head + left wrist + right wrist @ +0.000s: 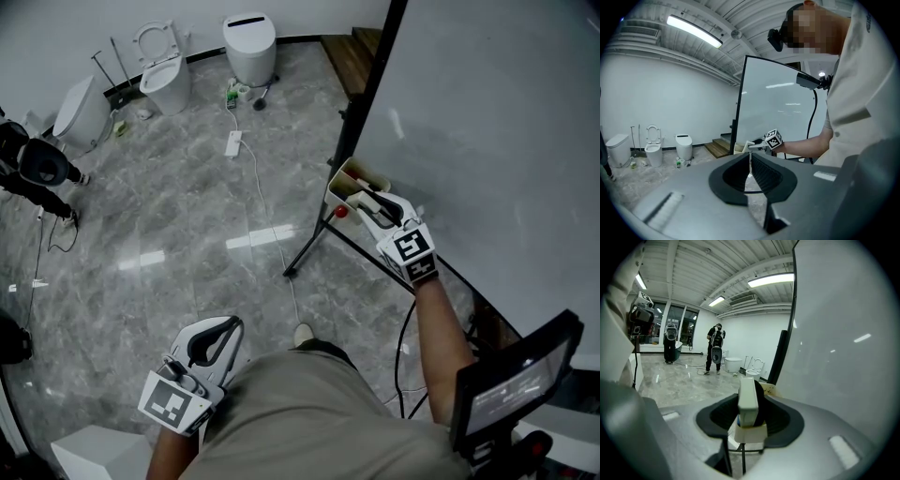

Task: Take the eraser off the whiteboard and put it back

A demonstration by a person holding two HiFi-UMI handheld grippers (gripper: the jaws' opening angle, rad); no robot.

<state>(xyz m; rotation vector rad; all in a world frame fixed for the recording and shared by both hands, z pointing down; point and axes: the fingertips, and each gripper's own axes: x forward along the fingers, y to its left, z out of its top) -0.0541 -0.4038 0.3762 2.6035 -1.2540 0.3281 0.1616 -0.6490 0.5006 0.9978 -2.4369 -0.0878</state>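
The white eraser stands on edge in a cream holder at the lower left corner of the whiteboard. My right gripper reaches into that holder, and its pads lie against both flat sides of the eraser with no gap showing. In the head view the right gripper sits at the board's bottom edge, marker cube toward me. My left gripper hangs low beside my body, away from the board. Its jaws are shut with nothing between them.
The board stands on a black easel whose leg splays over the marble floor. A power strip and its cable lie on the floor; two toilets and a wooden step are at the back. A person stands far left.
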